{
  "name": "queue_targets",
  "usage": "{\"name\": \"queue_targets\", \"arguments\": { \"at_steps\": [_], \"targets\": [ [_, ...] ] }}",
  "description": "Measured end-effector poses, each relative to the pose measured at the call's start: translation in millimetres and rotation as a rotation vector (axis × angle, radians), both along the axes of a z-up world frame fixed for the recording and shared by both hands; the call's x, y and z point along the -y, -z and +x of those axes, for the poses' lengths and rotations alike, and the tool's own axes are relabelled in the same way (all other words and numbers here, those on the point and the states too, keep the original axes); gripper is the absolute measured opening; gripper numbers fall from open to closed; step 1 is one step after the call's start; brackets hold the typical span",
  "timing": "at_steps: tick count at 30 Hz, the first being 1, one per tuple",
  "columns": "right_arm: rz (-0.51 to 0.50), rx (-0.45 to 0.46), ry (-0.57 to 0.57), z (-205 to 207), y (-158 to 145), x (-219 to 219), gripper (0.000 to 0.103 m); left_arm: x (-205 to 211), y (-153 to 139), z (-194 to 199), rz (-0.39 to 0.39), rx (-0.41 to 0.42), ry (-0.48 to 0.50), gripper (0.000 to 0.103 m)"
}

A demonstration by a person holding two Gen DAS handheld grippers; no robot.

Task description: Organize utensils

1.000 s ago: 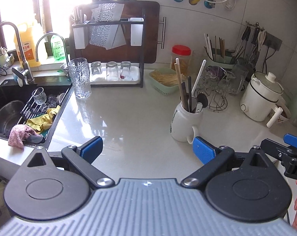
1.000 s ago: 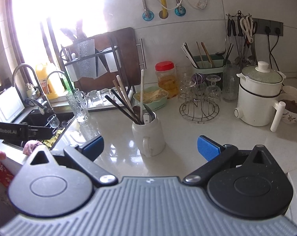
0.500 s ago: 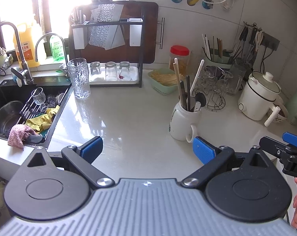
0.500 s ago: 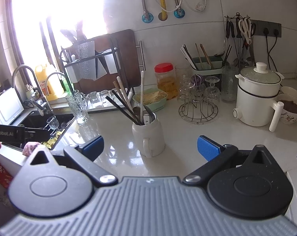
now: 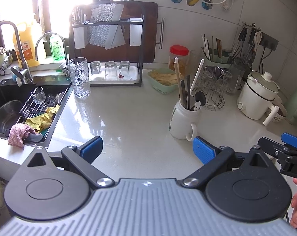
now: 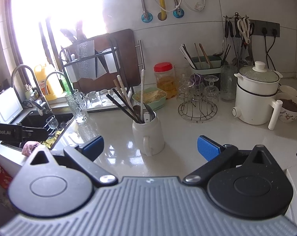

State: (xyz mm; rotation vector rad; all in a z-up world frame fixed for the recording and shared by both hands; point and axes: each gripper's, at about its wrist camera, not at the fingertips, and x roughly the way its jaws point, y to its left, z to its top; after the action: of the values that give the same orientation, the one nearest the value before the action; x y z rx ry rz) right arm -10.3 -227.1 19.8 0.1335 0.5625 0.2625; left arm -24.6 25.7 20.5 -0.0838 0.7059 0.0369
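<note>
Utensils point(image 5: 189, 90) stand in a white mug point(image 5: 182, 121) on the pale counter point(image 5: 128, 116). They are chopsticks, a white stick and a dark spoon, and they lean out of the mug at different angles. The mug's handle points toward the cameras.

Behind the mug sits a green basket point(image 6: 150, 98) and a jar with a red lid point(image 6: 164, 78). A wire rack of upside-down glasses point(image 6: 197, 98) stands just beside the mug on one side, and past it a white pot point(image 6: 256, 94). On the mug's other side is a tall glass point(image 5: 79, 77), then the sink point(image 5: 16, 106) with cloths on its edge. A green holder point(image 6: 205, 63) with more chopsticks is by the wall behind the wire rack.

The left gripper point(image 5: 147, 147) has its fingers wide apart and holds nothing. The right gripper point(image 6: 150, 145) is the same, fingers spread wide and empty. Both hang in front of the mug, not touching it. The counter in front of the mug is bare and shiny.
</note>
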Motion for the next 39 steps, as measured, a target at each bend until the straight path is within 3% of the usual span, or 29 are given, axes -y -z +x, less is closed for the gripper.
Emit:
{"name": "queue_targets", "arguments": {
  "at_steps": [39],
  "targets": [
    [-0.01,-0.002,0.008,-0.3,-2.4,0.7,0.103,-1.5,-0.2,3.2,0.002,-0.007,0.028,0.1]
  ]
}}
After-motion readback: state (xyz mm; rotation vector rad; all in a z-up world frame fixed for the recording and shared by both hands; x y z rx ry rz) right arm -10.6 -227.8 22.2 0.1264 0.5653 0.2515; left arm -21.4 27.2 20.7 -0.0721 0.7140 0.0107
